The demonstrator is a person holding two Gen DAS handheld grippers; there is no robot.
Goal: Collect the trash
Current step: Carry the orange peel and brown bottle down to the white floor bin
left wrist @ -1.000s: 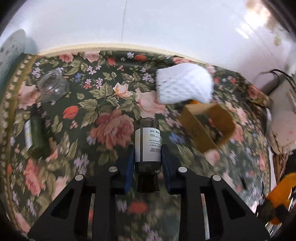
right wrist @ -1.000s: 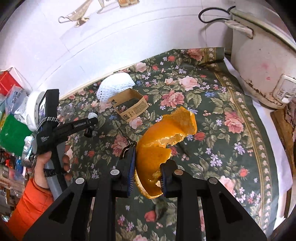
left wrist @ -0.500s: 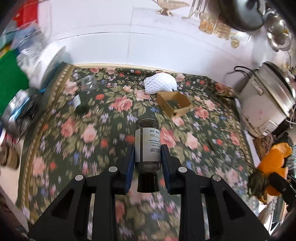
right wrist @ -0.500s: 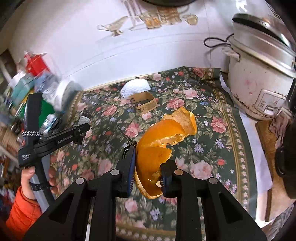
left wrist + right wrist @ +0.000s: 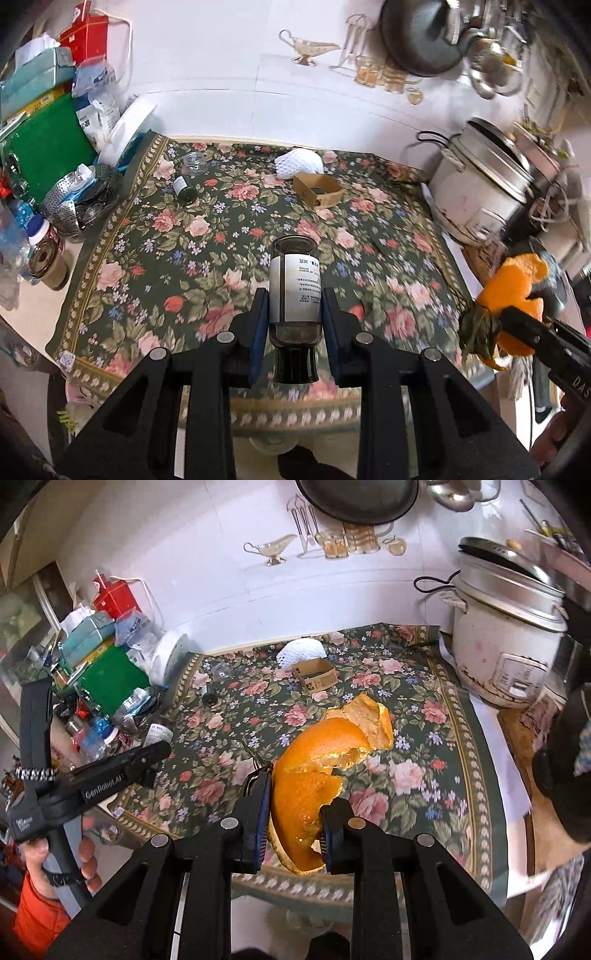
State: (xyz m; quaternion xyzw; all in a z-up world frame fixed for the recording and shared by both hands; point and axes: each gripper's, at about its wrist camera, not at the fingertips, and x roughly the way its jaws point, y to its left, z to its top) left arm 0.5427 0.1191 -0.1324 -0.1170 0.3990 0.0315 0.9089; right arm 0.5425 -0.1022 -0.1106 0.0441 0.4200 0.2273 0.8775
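Left gripper (image 5: 294, 314) clamps dark bottle (image 5: 294, 291) at its label, right gripper (image 5: 295, 823) pinches orange peel (image 5: 325, 771). Both held above desk (image 5: 388, 295), prob. for carrying to a bin; none in view.

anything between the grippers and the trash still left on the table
Nothing on the cloth blocks the cardboard box, foam net or small bottle, but both grippers are full: left gripper holds a brown bottle, right gripper orange peel.

A dark green rose-patterned tablecloth (image 5: 155, 258), an orange peel (image 5: 314, 775), and a seemingly dark brown, white-labelled bottle (image 5: 294, 291).
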